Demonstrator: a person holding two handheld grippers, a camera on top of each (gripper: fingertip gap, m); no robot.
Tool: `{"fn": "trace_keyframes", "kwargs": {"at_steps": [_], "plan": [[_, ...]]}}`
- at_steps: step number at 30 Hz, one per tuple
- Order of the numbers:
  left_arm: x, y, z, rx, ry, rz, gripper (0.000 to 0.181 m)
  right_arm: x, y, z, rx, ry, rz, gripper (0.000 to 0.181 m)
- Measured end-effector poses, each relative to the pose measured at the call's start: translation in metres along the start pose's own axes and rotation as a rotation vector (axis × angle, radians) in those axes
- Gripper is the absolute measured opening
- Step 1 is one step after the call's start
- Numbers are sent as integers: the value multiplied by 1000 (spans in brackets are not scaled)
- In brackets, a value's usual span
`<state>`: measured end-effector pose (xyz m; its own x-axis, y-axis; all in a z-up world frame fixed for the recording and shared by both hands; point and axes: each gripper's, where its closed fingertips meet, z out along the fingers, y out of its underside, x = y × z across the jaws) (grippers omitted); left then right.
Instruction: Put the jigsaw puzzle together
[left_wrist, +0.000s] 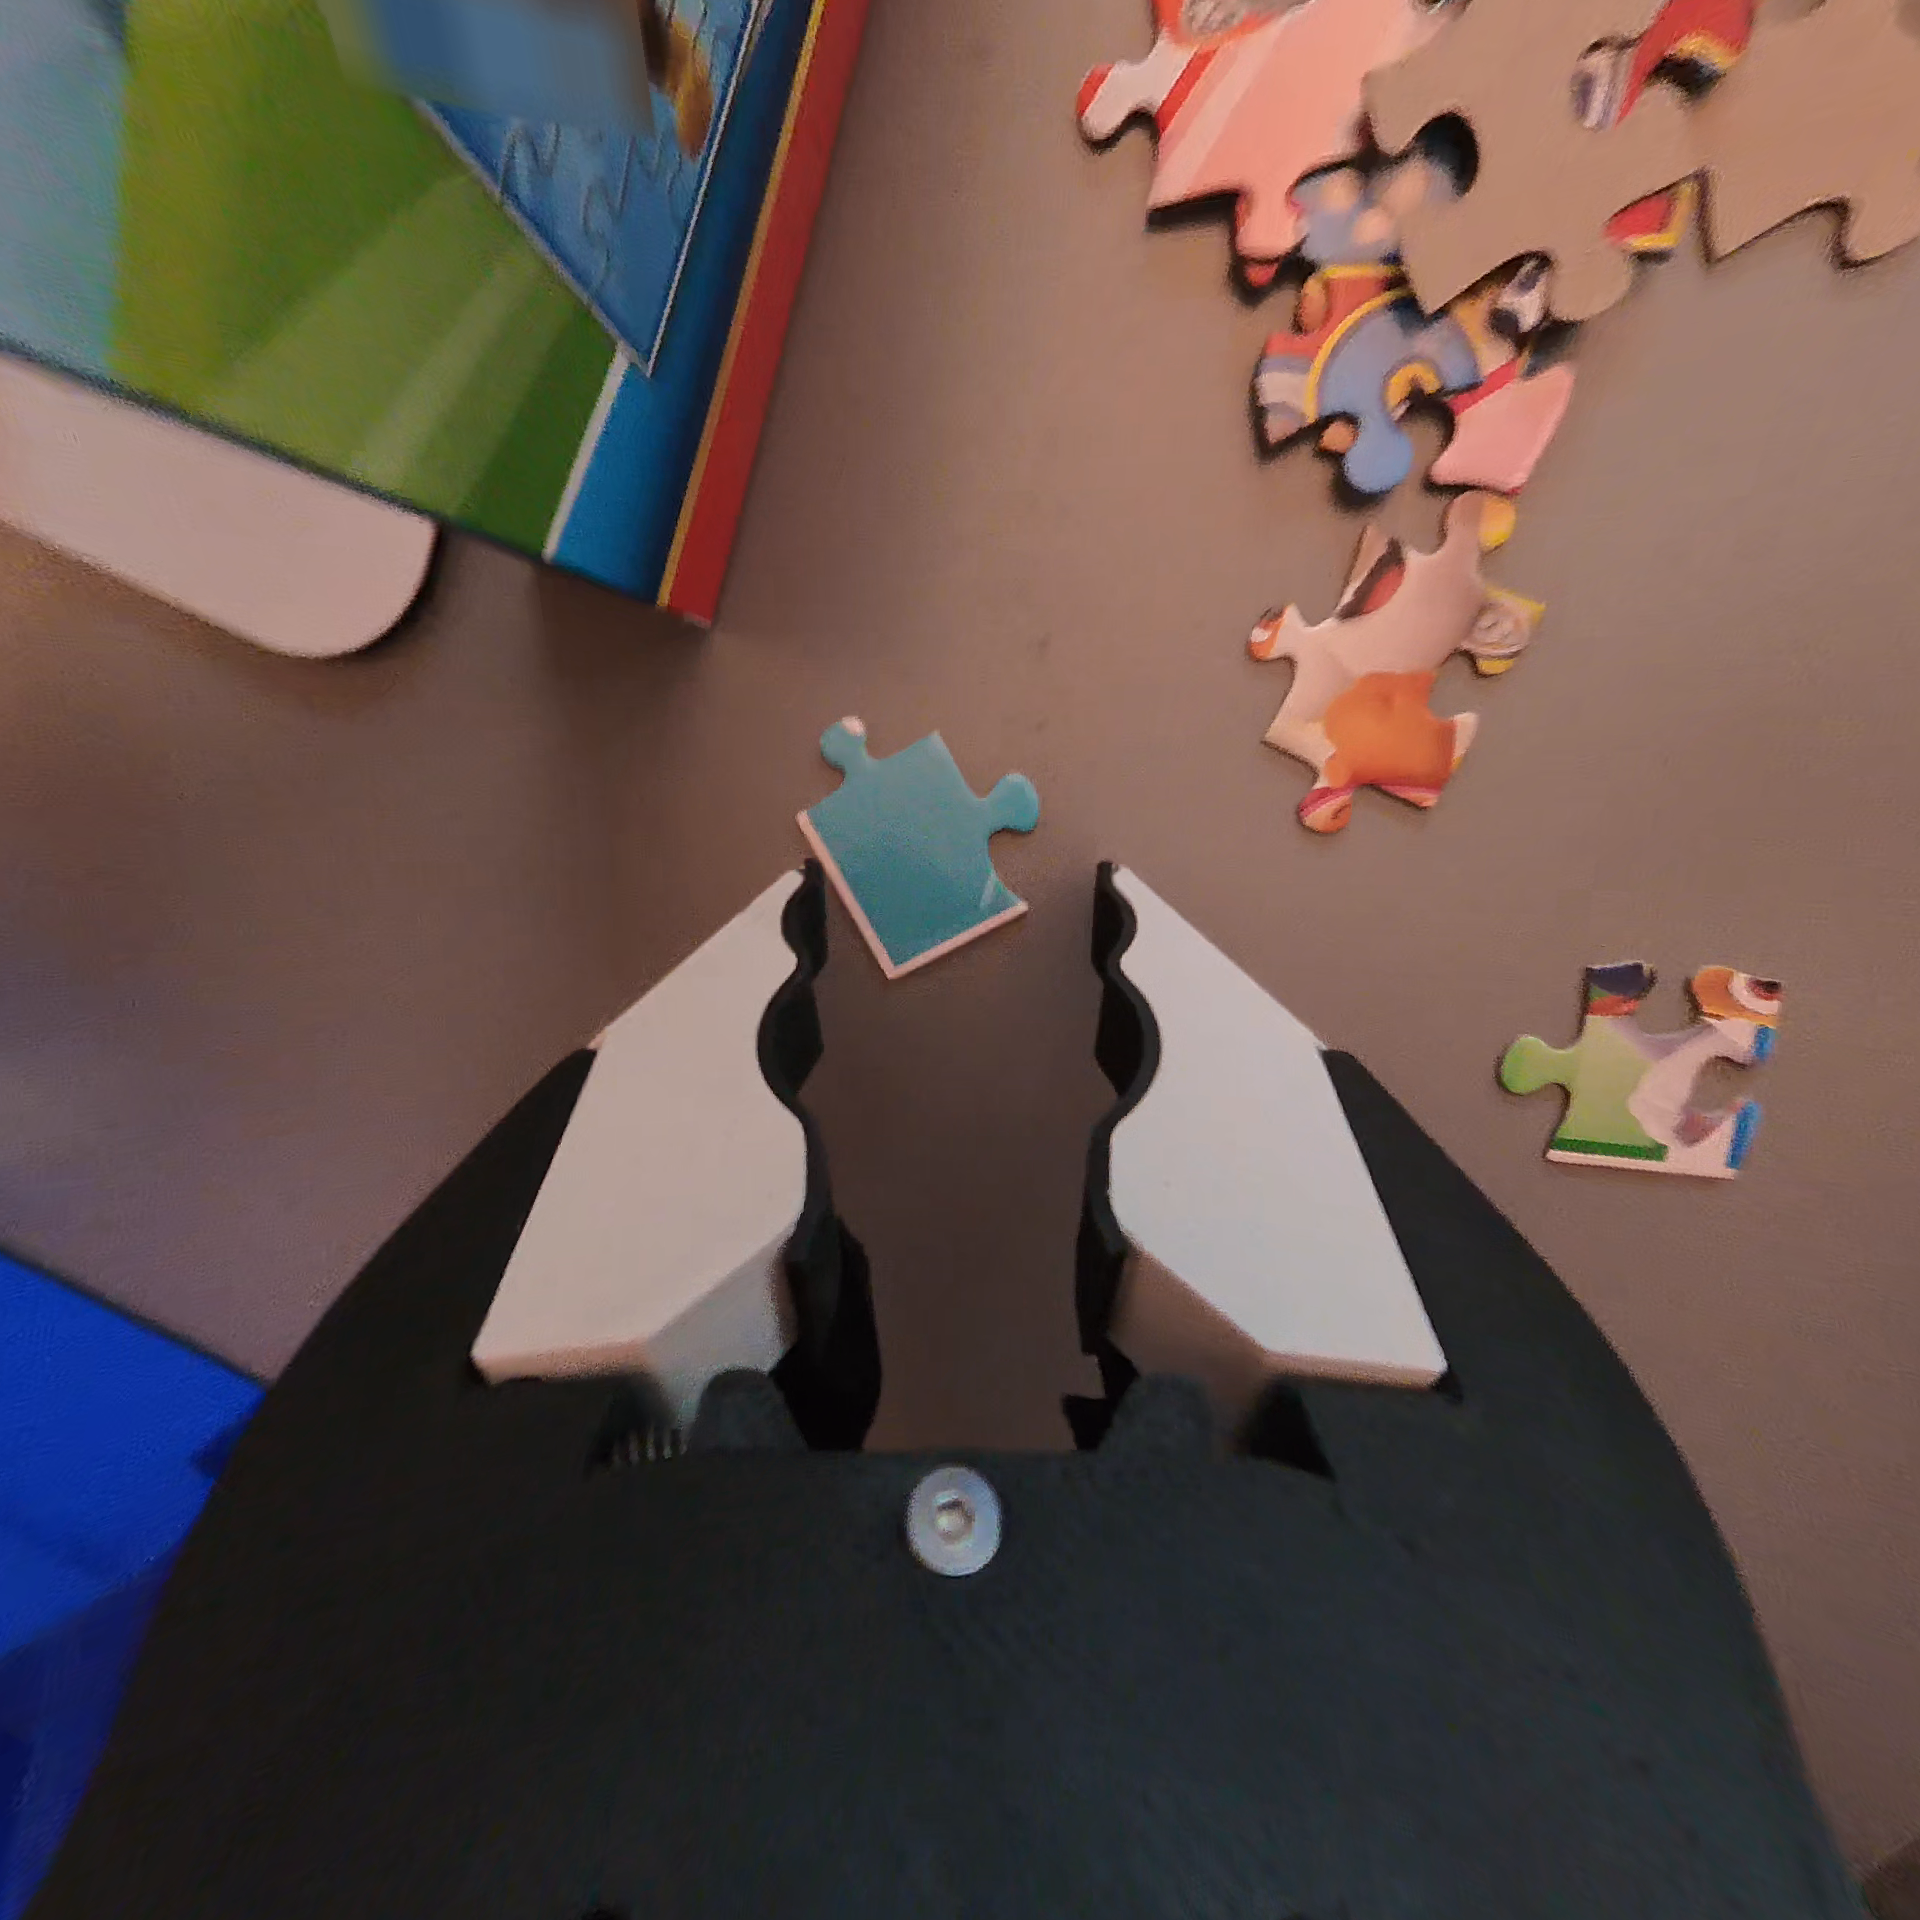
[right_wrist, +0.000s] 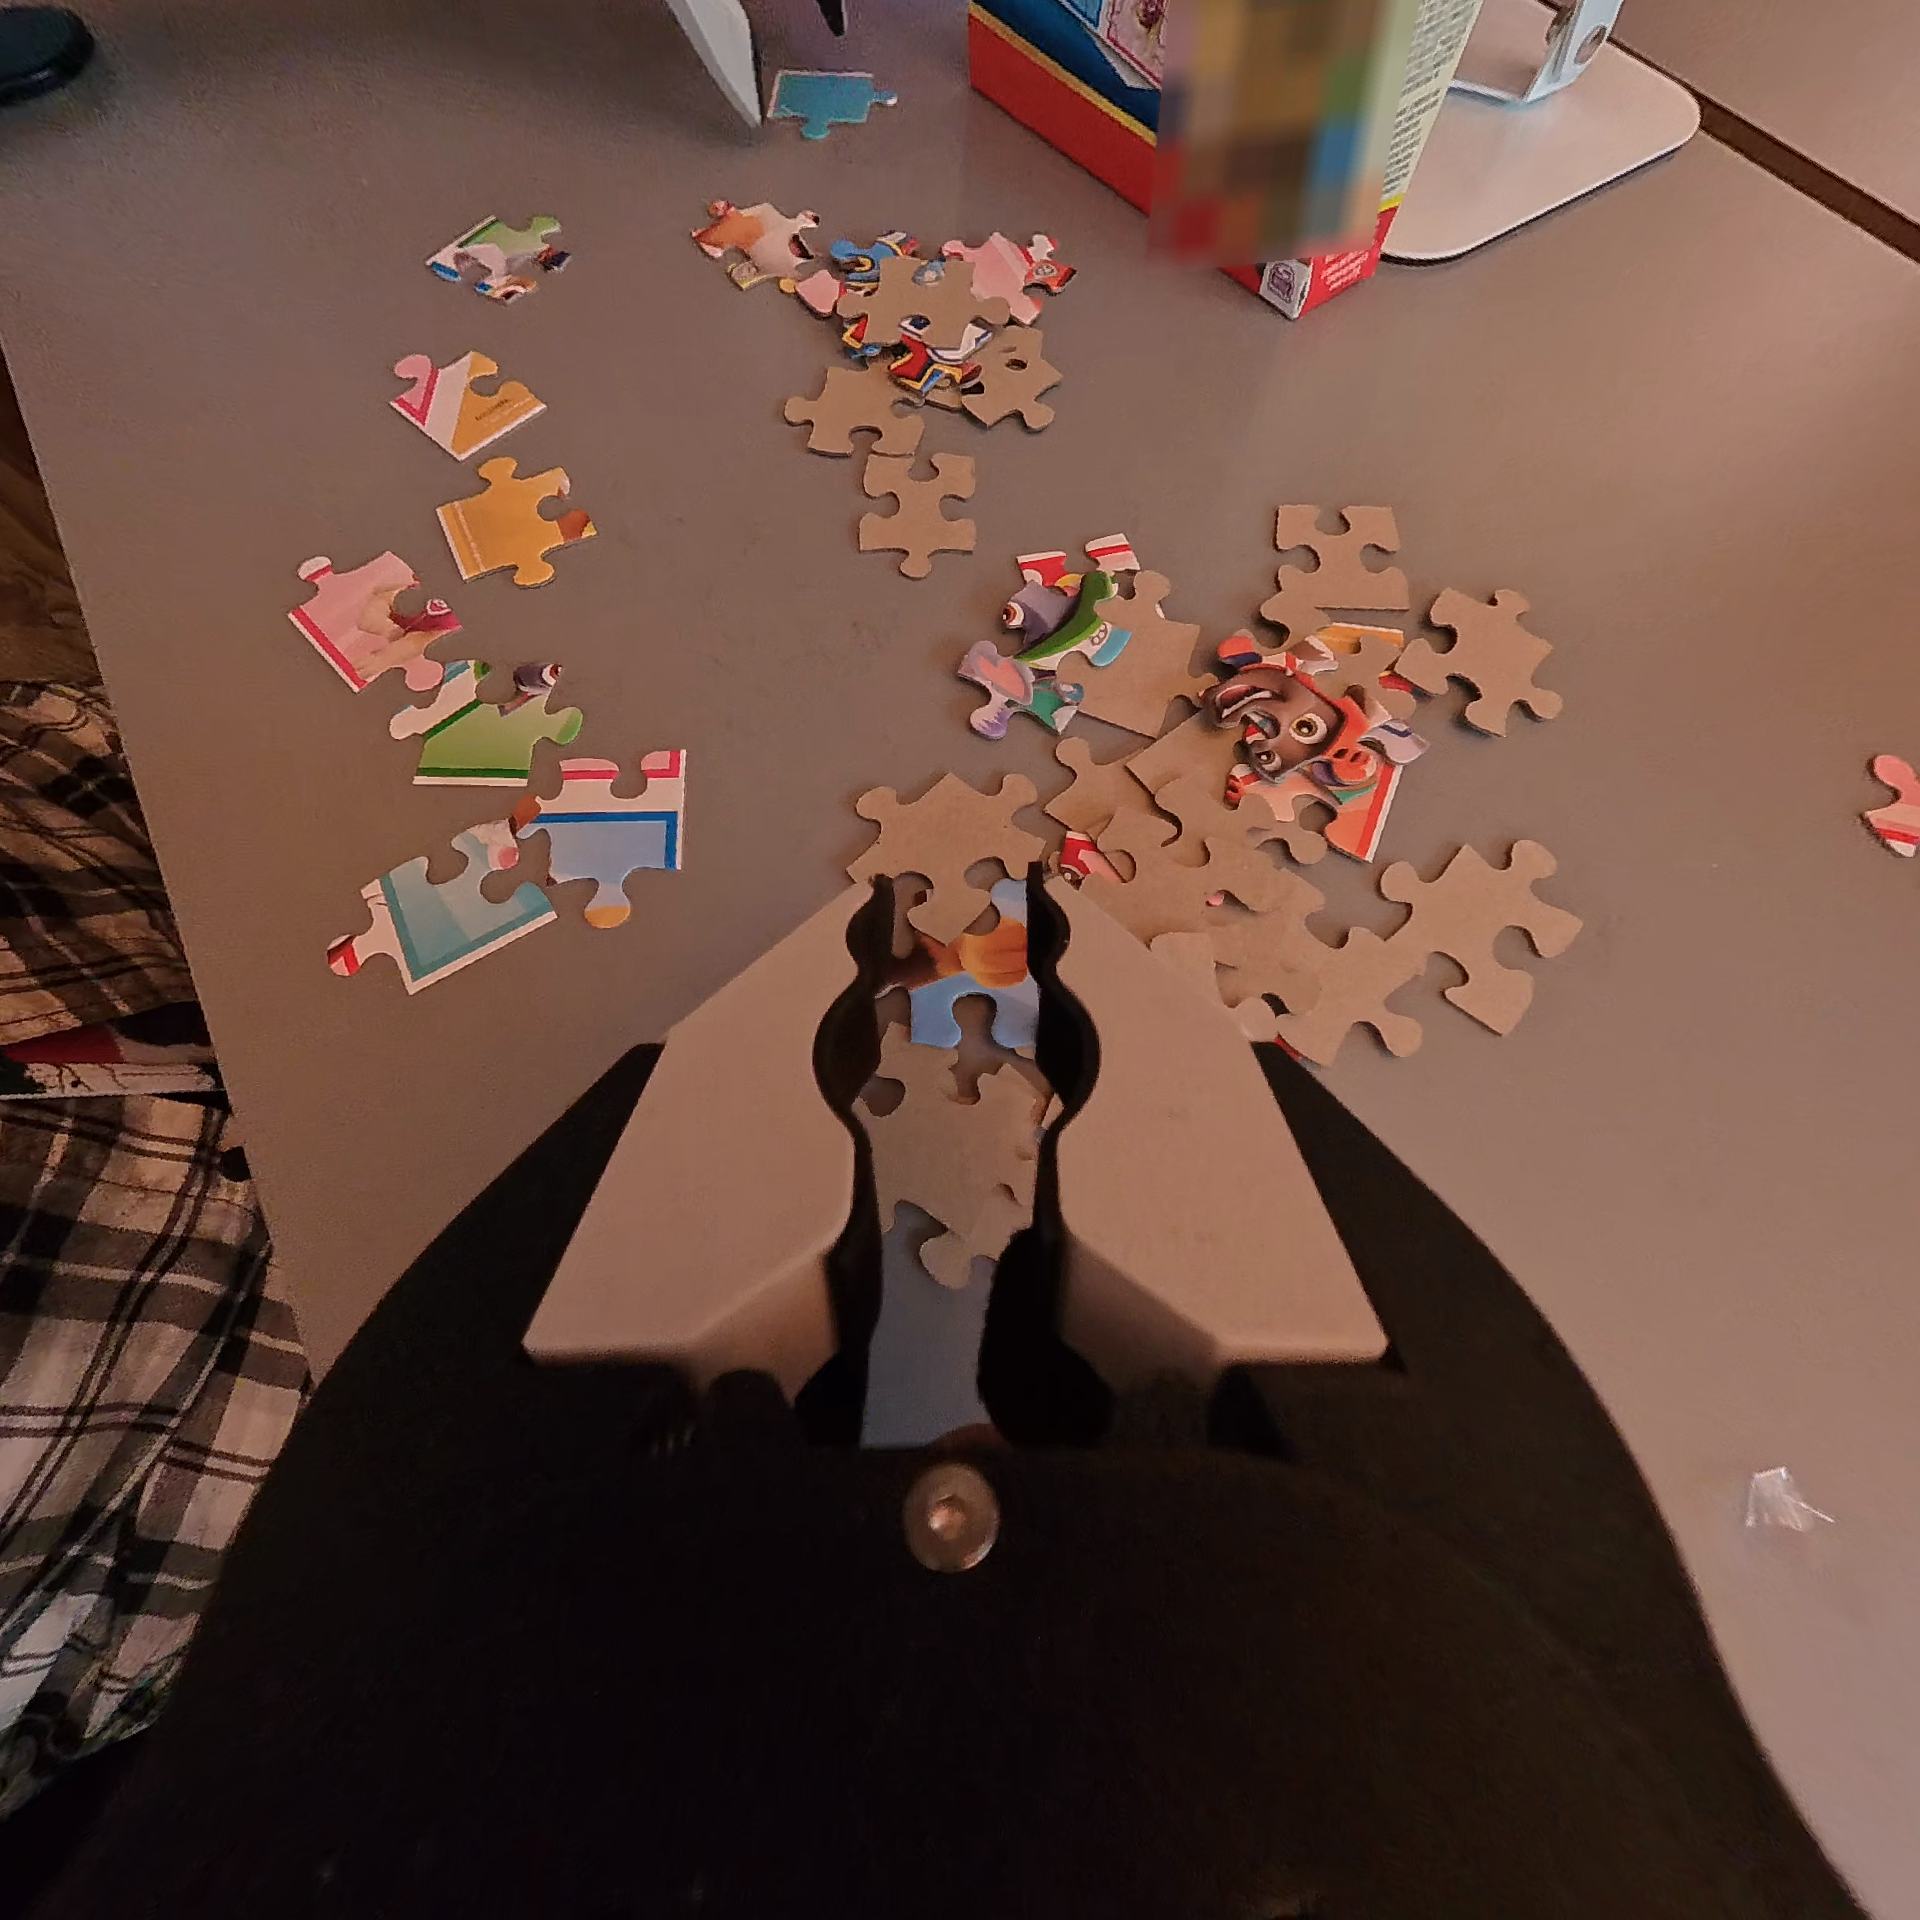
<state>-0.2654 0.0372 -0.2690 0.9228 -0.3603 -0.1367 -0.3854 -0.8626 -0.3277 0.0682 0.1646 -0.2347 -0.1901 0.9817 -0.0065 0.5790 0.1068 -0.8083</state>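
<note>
A teal puzzle piece (left_wrist: 914, 847) lies face up on the grey table (left_wrist: 1039, 623), just beyond my left gripper (left_wrist: 956, 883). That gripper is open and empty, and its left fingertip is beside the piece's near corner. The same piece (right_wrist: 826, 99) and one white finger (right_wrist: 727, 52) of the left gripper show far off in the right wrist view. My right gripper (right_wrist: 958, 883) is low over a pile of mostly face-down pieces (right_wrist: 1247, 883), jaws narrowly apart. A blue and orange piece (right_wrist: 977, 977) sits in the gap. Whether it is gripped I cannot tell.
The colourful puzzle box (left_wrist: 416, 260) stands left of the teal piece, against a white stand base (left_wrist: 208, 540). Several face-up pieces (right_wrist: 488, 727) lie in a row near the table's left edge. A second pile (right_wrist: 925, 332) lies farther back. A plaid cloth (right_wrist: 104, 1247) lies off the table. Left tips to right tips: about 35 centimetres.
</note>
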Motion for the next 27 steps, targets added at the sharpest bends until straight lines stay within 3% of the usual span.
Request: {"fn": "trace_keyframes", "kwargs": {"at_steps": [5,9,11,14,16,19,27], "plan": [[-4,13,1,61,-15,-83,41,-1,3,4,-23,-11,-8,24],[-10,25,-2,42,5,26,26,-1,1,3,-19,-10,-10,24],[-17,30,-3,27,16,0,32,-1,-1,3,-14,-8,-9,24],[-13,11,-8,145,77,-69,39,-3,0,4,-14,-10,-5,24],[-14,6,-4,158,82,-113,50,-3,2,5,-22,-13,-4,24],[-10,4,7,150,123,-137,53,-4,2,6,-27,-16,-6,24],[-8,-5,10,100,202,81,36,-2,0,3,-24,-13,-5,24]]}}
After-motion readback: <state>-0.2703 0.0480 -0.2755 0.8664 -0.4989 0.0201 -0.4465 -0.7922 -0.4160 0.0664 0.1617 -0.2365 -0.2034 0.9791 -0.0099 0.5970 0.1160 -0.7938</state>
